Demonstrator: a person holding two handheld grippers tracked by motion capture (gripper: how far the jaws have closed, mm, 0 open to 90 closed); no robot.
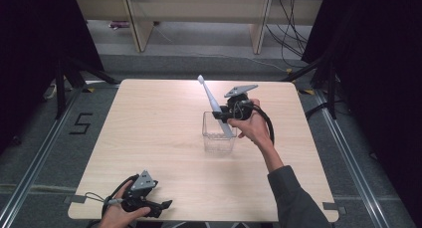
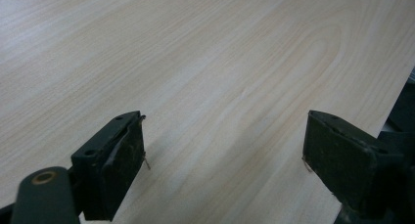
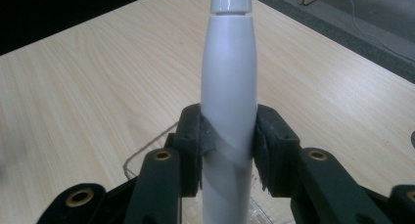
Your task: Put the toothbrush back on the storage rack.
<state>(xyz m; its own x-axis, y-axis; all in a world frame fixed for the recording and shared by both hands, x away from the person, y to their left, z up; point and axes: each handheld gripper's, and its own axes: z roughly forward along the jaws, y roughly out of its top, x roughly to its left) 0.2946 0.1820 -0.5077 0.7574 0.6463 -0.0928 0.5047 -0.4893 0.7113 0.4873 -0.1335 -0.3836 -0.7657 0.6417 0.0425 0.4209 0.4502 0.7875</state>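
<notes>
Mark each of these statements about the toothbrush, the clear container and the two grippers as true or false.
1. The right gripper is clamped on the white electric toothbrush. True.
2. The toothbrush lies flat on the table. False: it stands tilted, lower end in the clear container.
3. The left gripper has its jaws apart with nothing between them. True.
4. The left gripper holds the clear container. False: it rests near the table's front edge, far from the container.

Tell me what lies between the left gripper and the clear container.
Nothing: in the high view only bare table separates the left gripper from the clear container, into which the right gripper is lowering the electric toothbrush.
</notes>
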